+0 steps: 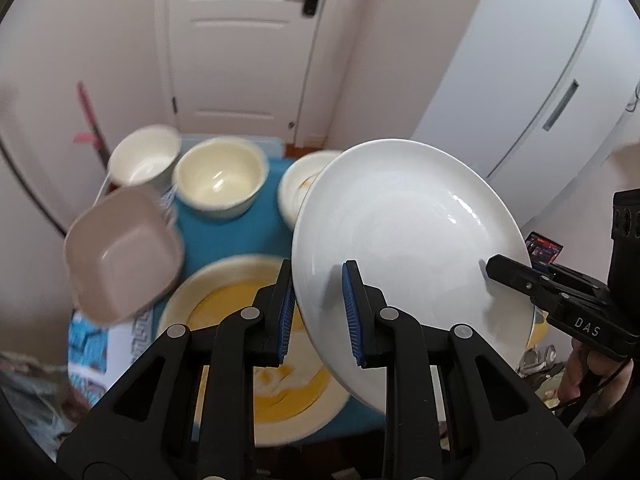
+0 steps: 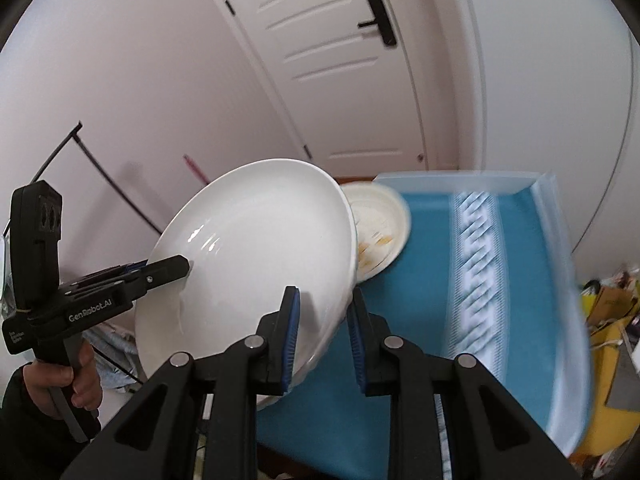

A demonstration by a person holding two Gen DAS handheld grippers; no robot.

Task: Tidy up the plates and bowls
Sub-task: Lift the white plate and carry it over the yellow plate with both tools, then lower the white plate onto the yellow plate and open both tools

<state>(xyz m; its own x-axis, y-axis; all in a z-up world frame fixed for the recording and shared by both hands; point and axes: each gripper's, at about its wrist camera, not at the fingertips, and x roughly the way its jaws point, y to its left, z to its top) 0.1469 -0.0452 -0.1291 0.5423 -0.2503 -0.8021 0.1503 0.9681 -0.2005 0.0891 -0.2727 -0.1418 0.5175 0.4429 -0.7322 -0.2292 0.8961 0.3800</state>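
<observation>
A large white plate [image 1: 408, 240] [image 2: 256, 248] hangs tilted in the air above the table, held from both sides. My left gripper [image 1: 319, 268] is shut on its near rim, one blue pad on each face; in the right wrist view it [image 2: 185, 266] grips from the left. My right gripper [image 2: 324, 294] is shut on the opposite rim and shows in the left wrist view [image 1: 493, 266] at the plate's right edge. Below lies a cream plate with a yellow centre [image 1: 224, 280]. A small cream-rimmed plate [image 1: 292, 188] [image 2: 384, 220] sits beyond.
A cream bowl [image 1: 220, 184], a white bowl [image 1: 144, 156] and a beige square bowl [image 1: 120, 256] stand on the blue cloth [image 2: 432, 280]. A pale tray rim [image 2: 452, 180] borders it. Door [image 1: 240, 40] and fridge [image 1: 540, 80] stand behind. Clutter and a yellow bag [image 2: 612, 320] lie on the right.
</observation>
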